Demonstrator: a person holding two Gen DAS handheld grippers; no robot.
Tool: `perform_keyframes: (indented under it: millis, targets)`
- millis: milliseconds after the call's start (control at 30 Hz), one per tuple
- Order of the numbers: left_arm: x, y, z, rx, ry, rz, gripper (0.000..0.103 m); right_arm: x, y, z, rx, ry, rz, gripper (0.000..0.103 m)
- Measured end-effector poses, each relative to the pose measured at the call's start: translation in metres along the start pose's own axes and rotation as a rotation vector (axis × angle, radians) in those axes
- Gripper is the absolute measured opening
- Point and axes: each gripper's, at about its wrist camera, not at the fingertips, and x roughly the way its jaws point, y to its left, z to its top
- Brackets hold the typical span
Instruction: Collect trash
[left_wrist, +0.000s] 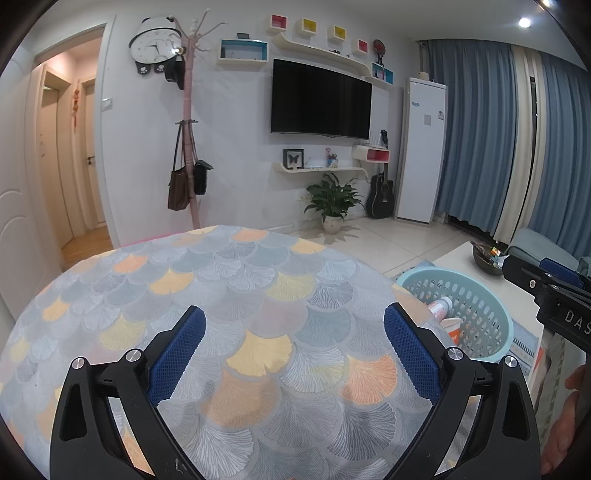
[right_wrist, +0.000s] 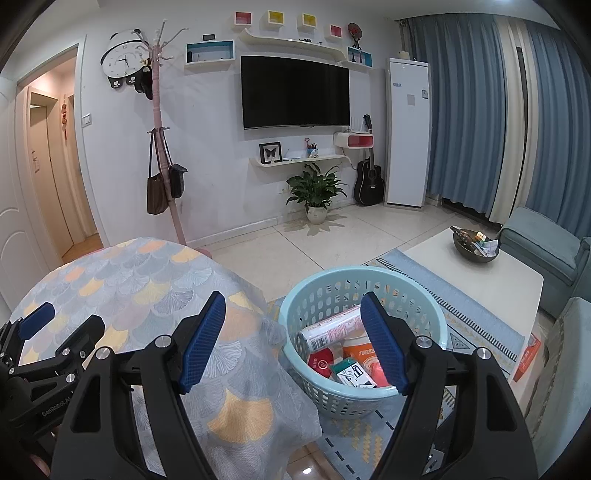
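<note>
Nearest the left wrist camera, the left hand-held gripper (left_wrist: 294, 325) stands released, its two black arms ending in blue, finely gridded pads (left_wrist: 410, 352) with nothing between them. It hangs over a round tabletop covered in a woven cloth (left_wrist: 236, 280) printed with fan-shaped ginkgo leaves in grey, yellow and orange; no litter lies on the part that shows.

The right hand-held gripper (right_wrist: 293, 328) is likewise spread wide and empty, its two ribbed blue pads (right_wrist: 205, 341) apart, poised above the cloth's draped edge and the basket beside it.

The trash sits in one round, pale turquoise plastic laundry basket (right_wrist: 413, 301) with perforated walls, standing on a patterned rug (right_wrist: 476, 314) just beside the tabletop. Inside it lie a cylindrical can (right_wrist: 328, 330) on its side, an orange-and-white paper cup (right_wrist: 360, 350), a round red lid-like piece (right_wrist: 321, 363) and a small green-and-white carton (right_wrist: 354, 374). Whether more lies beneath them I cannot tell.

Beyond the basket is a white low coffee table (right_wrist: 476, 277) carrying one dark bowl (right_wrist: 474, 247) of small items. Farther off stand one potted leafy plant (right_wrist: 316, 192), one black acoustic guitar (right_wrist: 369, 182), a pink coat stand (right_wrist: 162, 147) with two hanging bags, a wall-mounted television (right_wrist: 295, 92) and long blue curtains (right_wrist: 465, 110).
</note>
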Motion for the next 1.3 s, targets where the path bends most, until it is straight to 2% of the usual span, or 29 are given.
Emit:
perform_keyframes:
  millis: [1300]
  targets:
    - [0.001,0.0013,-0.0001,0.013,0.006,0.004,0.095,0.0069,-0.0029,-0.0055,0.011,0.013,0.007,0.072]
